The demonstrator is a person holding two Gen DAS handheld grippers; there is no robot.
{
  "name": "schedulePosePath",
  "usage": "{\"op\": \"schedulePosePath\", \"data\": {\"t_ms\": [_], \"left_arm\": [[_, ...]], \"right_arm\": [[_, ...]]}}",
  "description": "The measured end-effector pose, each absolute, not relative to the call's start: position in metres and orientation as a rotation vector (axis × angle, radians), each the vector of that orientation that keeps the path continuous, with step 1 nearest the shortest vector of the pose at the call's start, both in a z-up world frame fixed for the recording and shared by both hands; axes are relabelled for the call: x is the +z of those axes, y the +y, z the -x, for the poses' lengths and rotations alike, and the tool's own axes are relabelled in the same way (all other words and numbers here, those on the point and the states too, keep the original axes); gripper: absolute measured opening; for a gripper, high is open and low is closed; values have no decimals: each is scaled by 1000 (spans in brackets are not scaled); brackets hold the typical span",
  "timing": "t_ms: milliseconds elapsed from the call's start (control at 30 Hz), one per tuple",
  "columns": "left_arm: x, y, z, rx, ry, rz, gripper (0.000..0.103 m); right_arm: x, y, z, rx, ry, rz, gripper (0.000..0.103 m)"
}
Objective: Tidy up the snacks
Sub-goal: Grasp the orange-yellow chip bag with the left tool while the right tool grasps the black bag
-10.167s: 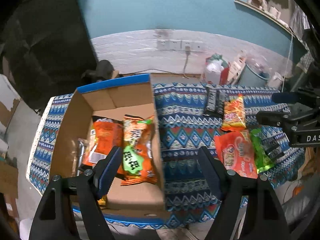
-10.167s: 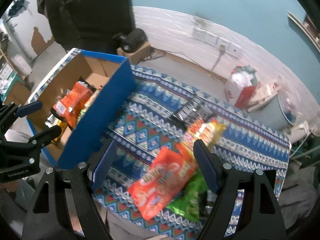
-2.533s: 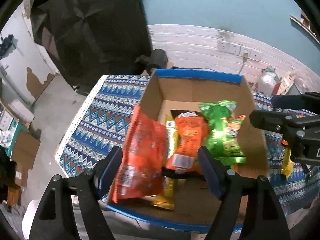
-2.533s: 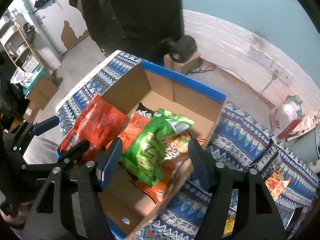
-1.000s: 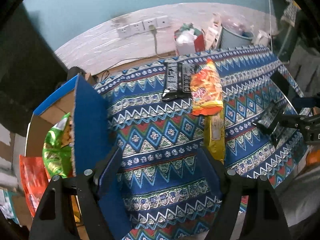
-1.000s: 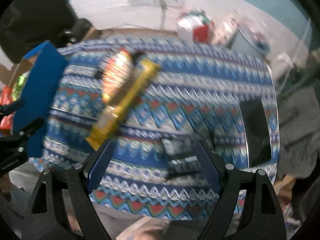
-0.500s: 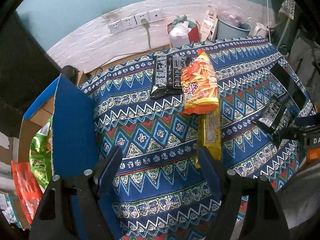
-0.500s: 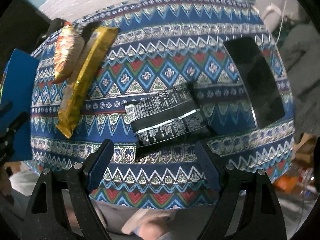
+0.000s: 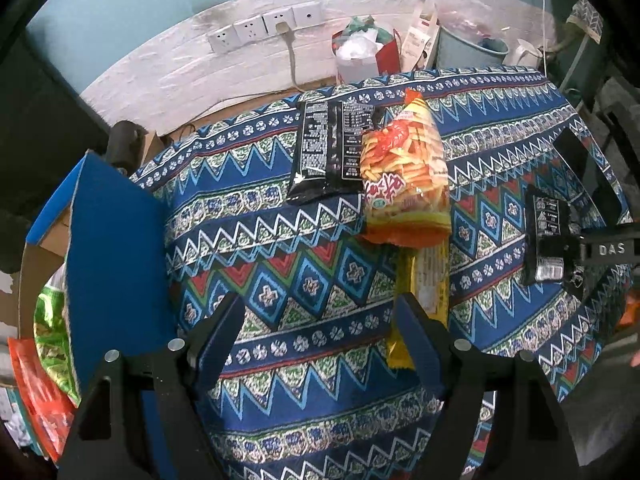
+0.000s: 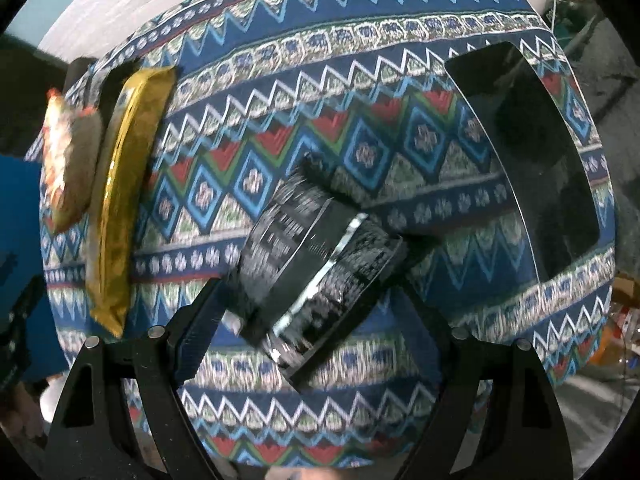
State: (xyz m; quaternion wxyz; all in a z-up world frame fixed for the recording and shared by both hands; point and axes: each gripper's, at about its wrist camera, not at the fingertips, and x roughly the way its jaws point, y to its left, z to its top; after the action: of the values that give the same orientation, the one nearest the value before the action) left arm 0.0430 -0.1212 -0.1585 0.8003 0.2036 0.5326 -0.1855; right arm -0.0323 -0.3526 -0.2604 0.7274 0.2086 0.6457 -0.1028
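Loose snacks lie on the patterned tablecloth point(image 9: 304, 264). In the left wrist view a black packet point(image 9: 328, 152) and an orange fries bag point(image 9: 404, 176) sit far back, and a long yellow bar point(image 9: 424, 280) runs toward me. My left gripper point(image 9: 316, 336) is open above the cloth, with its right finger beside the bar's near end. A second black packet point(image 10: 316, 264) lies flat under my right gripper point(image 10: 312, 320), which is open with the fingers either side of the packet's near end. The pads do not press it. That packet point(image 9: 546, 240) and the right gripper point(image 9: 600, 248) also show at the right.
The cardboard box with a blue outer wall point(image 9: 116, 248) stands at the left, holding a green bag point(image 9: 52, 320) and a red bag point(image 9: 36, 392). A black tablet point(image 10: 536, 160) lies near the table's right edge. Bags and a bucket sit on the floor behind.
Both grippers have come down closer to the table. The right gripper rolled, and the black packet now fills the space between its fingers. The left view has closed in on the yellow bar.
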Motion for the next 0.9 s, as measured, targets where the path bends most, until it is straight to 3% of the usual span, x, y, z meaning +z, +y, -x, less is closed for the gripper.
{"op": "schedulePosePath", "data": {"t_ms": [167, 400, 433, 533, 900], "left_arm": [[-163, -127, -54, -398, 1162, -417, 79], [-169, -135, -72, -401, 1204, -343, 79], [-169, -137, -75, -404, 1211, -323, 79], [-166, -143, -81, -409, 1223, -274, 79], [-158, -176, -98, -428, 1210, -211, 83]], "right_arm": [[-272, -355, 15, -239, 1421, -424, 84], [-278, -318, -2, -213, 1424, -112, 84], [-277, -315, -4, -200, 1420, -92, 83], [-273, -309, -8, -149, 1401, -92, 65], [-259, -328, -25, -145, 1339, -84, 65]]}}
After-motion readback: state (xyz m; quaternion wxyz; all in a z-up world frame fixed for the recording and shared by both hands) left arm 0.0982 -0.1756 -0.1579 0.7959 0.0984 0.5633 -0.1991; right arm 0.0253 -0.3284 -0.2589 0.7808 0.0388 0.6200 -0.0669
